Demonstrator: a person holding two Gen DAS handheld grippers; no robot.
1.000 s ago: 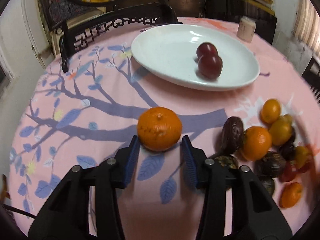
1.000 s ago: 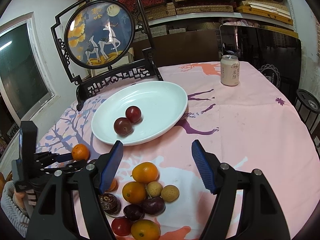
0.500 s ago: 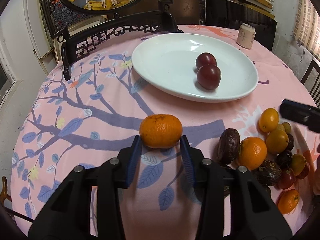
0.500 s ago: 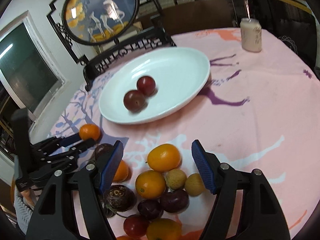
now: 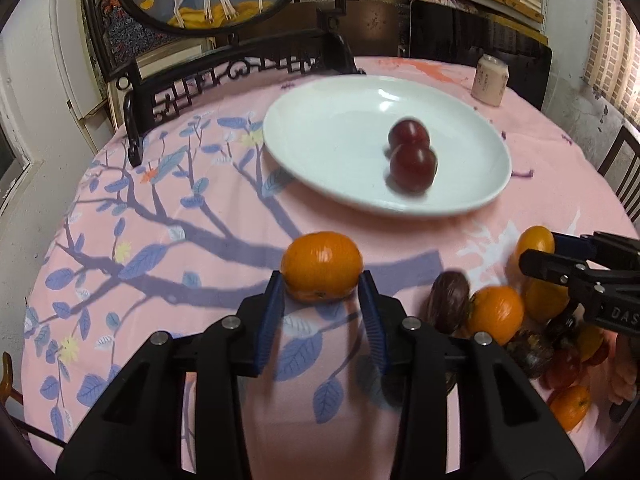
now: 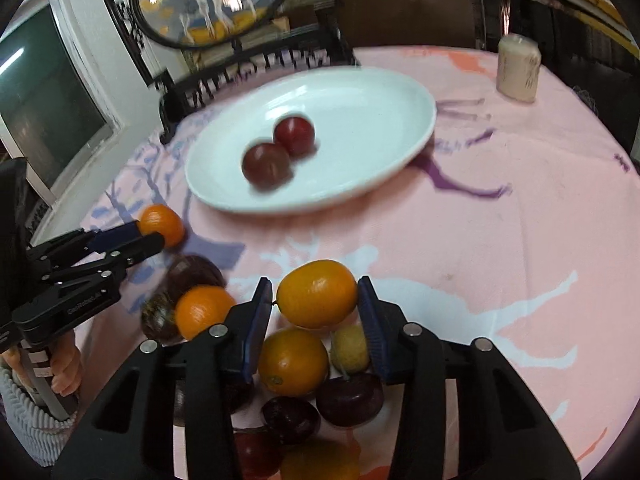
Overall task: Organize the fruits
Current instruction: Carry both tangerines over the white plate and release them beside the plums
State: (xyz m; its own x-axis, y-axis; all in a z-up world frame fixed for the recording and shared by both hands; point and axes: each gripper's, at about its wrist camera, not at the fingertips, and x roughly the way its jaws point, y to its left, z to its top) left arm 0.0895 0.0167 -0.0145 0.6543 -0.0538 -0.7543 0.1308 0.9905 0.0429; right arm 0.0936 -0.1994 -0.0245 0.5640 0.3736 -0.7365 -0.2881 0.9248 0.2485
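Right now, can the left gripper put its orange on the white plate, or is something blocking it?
Probably yes. The left gripper holds the orange, and only bare tablecloth lies between it and the plate, which has room beside its two plums.
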